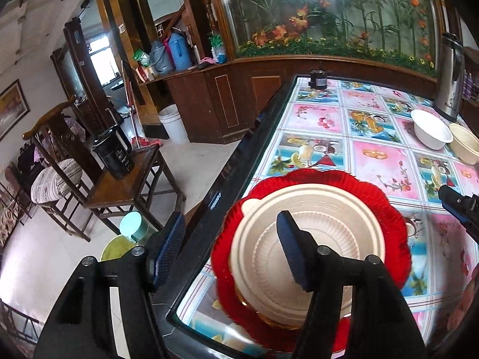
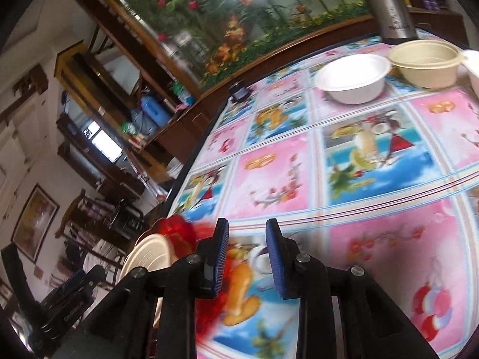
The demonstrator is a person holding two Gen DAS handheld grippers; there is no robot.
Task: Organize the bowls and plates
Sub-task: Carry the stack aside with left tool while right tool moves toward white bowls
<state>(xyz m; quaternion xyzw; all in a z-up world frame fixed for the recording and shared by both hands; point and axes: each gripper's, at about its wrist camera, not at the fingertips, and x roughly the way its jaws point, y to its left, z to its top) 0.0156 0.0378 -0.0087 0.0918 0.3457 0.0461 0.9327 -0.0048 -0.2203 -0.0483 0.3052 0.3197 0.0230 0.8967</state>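
- Beige plate (image 1: 308, 239): ribbed and round, resting on top of a red plate (image 1: 395, 224) with a scalloped rim, directly under and ahead of the left gripper (image 1: 230, 257). A gold-edged layer shows beneath the red plate at the near side; what it is cannot be told.
- The stack sits close to the near-left corner of the table (image 1: 227, 185), which has a dark rim and a cloth of pink and blue fruit squares.
- Left gripper: jaws stand well apart, nothing between the pads. One finger (image 1: 292, 251) hangs over the beige plate; the other is out past the table edge, over the floor. Whether the finger touches the plate cannot be told.
- Right gripper (image 2: 247, 257): jaws partly apart, with only tablecloth seen in the gap; it grips nothing. The stack lies to its left, the red plate (image 2: 176, 230) and beige plate (image 2: 149, 254) blurred at that side.
- White bowl (image 2: 353, 77): upright, well ahead of the right gripper, at the far end of the table.
- Beige bowl (image 2: 425, 62): just beside the white bowl on its right, upright; whether they touch cannot be told.
- Steel flask (image 2: 389, 6): stands behind both bowls.
- Small dark jar (image 1: 318, 79): at the far left corner of the table.
- Off the table, left of the left gripper: a wooden side table (image 1: 131, 185) with a black jug (image 1: 115, 152).
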